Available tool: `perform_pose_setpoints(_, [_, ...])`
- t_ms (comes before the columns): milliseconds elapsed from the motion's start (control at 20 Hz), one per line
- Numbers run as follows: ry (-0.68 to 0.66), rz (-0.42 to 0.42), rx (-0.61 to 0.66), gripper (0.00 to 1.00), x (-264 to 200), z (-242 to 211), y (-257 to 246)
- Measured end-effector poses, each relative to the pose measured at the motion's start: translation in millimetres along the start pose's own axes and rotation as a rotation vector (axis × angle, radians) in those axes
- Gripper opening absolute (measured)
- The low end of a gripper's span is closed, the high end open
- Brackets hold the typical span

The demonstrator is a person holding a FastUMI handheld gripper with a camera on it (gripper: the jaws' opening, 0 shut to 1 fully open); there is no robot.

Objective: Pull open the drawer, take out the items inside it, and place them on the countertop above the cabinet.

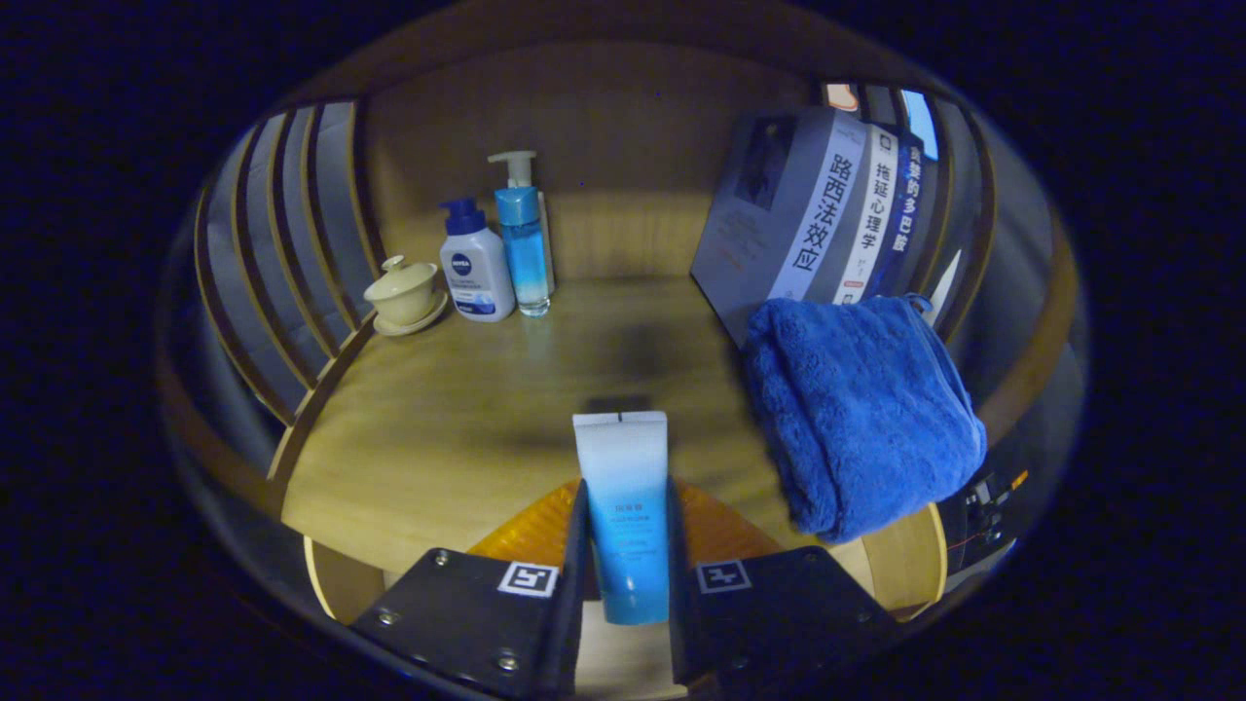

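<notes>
The fingers (623,574) clamp a blue-and-white tube (625,511), long axis running straight ahead, flat crimped end pointing forward over the wooden table (458,409); beyond stands a NIVEA bottle (475,261); tube print illegible.

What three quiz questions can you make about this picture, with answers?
1. True or false: the gripper is empty.
2. What lies to the right of the tube? A) a blue towel B) a red ball C) a banana
3. How many bottles stand beside the cup at the back of the countertop?

Key:
1. False; both fingers press on the tube.
2. A, the towel, in front of the books.
3. Two bottles.
</notes>
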State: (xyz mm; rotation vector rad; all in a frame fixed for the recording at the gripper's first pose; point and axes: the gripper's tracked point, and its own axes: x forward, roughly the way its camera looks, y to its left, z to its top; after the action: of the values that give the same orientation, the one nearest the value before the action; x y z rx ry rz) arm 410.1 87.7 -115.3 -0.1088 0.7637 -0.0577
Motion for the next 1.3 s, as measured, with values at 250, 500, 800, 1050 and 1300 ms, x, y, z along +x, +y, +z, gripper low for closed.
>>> perform_pose_setpoints(250, [-0.038,0.010,0.018,0.37,20,11,0])
perform_pose_setpoints(500, [-0.058,-0.001,0.033,0.46,26,15,0])
perform_pose_setpoints(800, [-0.143,0.012,-0.011,0.66,-8,20,13])
perform_pose_setpoints(1050, [-0.328,0.027,0.021,0.66,-82,23,23])
perform_pose_setpoints(1300, [-0.447,-0.017,0.030,0.66,-150,-13,18])
